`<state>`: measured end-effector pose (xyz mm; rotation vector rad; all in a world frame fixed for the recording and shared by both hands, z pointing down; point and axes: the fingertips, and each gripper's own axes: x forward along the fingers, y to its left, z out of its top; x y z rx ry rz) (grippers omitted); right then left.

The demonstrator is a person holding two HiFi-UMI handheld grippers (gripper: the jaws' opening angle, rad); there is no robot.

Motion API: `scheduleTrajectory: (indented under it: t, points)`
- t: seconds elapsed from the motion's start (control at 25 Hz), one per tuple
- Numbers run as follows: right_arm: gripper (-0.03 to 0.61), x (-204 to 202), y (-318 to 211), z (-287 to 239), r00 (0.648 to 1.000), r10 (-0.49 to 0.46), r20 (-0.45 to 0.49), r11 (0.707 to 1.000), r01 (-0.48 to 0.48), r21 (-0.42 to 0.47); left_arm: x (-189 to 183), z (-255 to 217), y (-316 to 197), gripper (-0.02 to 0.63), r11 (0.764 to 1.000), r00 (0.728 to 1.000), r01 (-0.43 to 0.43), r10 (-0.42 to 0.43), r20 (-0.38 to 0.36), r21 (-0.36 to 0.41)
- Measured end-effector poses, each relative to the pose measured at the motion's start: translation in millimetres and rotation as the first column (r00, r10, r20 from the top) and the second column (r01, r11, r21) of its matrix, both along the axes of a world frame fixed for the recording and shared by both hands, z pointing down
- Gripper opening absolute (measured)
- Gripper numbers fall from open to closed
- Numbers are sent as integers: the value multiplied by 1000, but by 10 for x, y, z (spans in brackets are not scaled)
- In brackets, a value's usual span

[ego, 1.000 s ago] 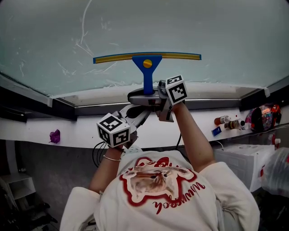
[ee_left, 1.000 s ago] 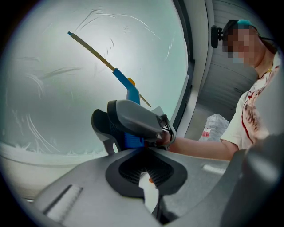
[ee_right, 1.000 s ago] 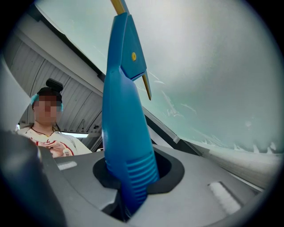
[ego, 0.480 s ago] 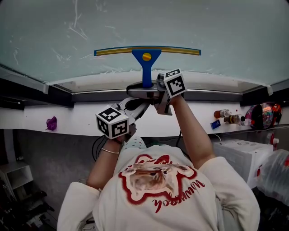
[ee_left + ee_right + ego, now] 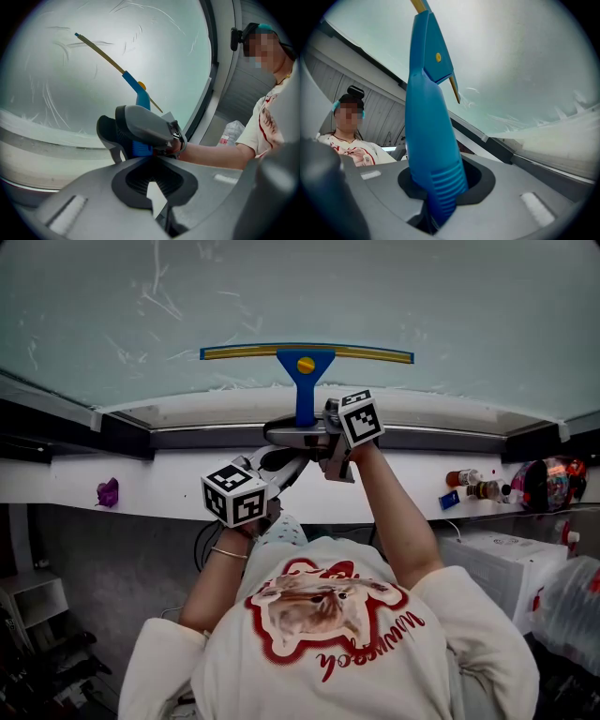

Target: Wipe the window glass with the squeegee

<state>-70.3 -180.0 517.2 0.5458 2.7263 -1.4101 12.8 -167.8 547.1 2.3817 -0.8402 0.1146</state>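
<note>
right gripper (image 5: 302, 433) clamped on the blue squeegee (image 5: 306, 381) handle, jaws just eased slightly wider with the handle between them, blade level against the window glass (image 5: 441, 296) near its lower edge, left gripper (image 5: 151, 161) closed on nothing, just beside the right

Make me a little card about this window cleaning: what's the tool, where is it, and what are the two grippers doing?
Tool: blue squeegee with a yellow blade
Where: blade across the window glass, low, near the bottom frame
Right gripper: jaws closed on the squeegee's handle, just loosened slightly
Left gripper: nothing between its jaws, right beneath the other gripper
</note>
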Motion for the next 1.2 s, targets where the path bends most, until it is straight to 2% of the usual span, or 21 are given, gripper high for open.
scheduleTrajectory:
  t: [0.8,1.2]
  points:
    - [103,23,72,499,997,-6,-75,994,-2,-107,49,427,97,0,994,999,-21,16,-47,-103]
    - [104,54,98,647,994,-29,-108,992,16,-125,105,558,109,0,989,999,-41,36,-36,-143]
